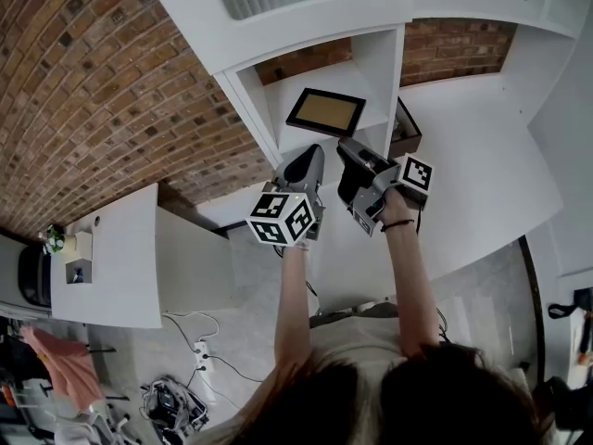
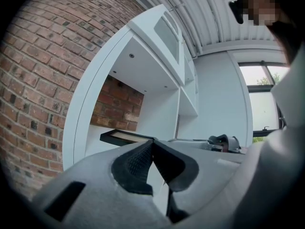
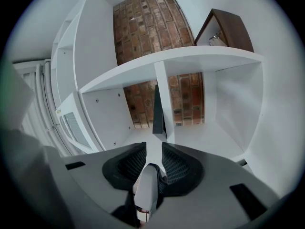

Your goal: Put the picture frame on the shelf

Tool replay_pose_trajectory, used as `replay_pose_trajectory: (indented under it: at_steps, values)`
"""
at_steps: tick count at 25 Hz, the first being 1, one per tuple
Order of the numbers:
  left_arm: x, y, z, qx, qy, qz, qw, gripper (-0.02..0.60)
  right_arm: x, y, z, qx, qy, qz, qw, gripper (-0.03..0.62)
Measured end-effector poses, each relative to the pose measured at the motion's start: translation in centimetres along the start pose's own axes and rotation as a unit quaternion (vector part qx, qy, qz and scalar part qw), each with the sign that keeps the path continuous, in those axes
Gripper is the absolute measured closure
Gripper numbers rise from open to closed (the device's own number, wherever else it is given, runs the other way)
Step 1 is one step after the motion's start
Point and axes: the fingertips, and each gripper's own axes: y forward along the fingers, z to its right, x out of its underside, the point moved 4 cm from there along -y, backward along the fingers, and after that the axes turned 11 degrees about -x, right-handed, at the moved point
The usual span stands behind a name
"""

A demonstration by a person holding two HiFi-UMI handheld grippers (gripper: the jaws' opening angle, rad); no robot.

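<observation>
Left gripper (image 2: 152,144): fingers clenched tip to tip, nothing between, hovering just off front edge of shelf (image 1: 378,72).

Picture frame (image 1: 325,112): lies flat mid-compartment, between shelf's left wall and divider, apart from both grippers. Likely light and stiff, with smooth dark moulding and a possibly fragile glazed face, so take hold across the near rim, not the pane.

Right gripper (image 3: 153,149): fingers released, narrow gap, empty, frame just beyond the tips.

Brown wooden box (image 1: 405,130): right of divider.
</observation>
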Motion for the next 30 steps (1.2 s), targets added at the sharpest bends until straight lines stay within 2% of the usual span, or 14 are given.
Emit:
replay_pose_trajectory:
  at_steps: [15, 30]
  values:
    - [0.9, -1.4, 2.0, 0.006, -0.001, -0.011, 0.9999, 0.571, 0.7, -2.5, -0.9, -0.023, 0.014, 0.022, 0.999, 0.574]
    - [0.8, -3.1, 3.1, 0.006, 0.003, -0.009, 0.9999, 0.571, 2.0, -3.5, -2.0, -0.039, 0.011, 0.014, 0.999, 0.585]
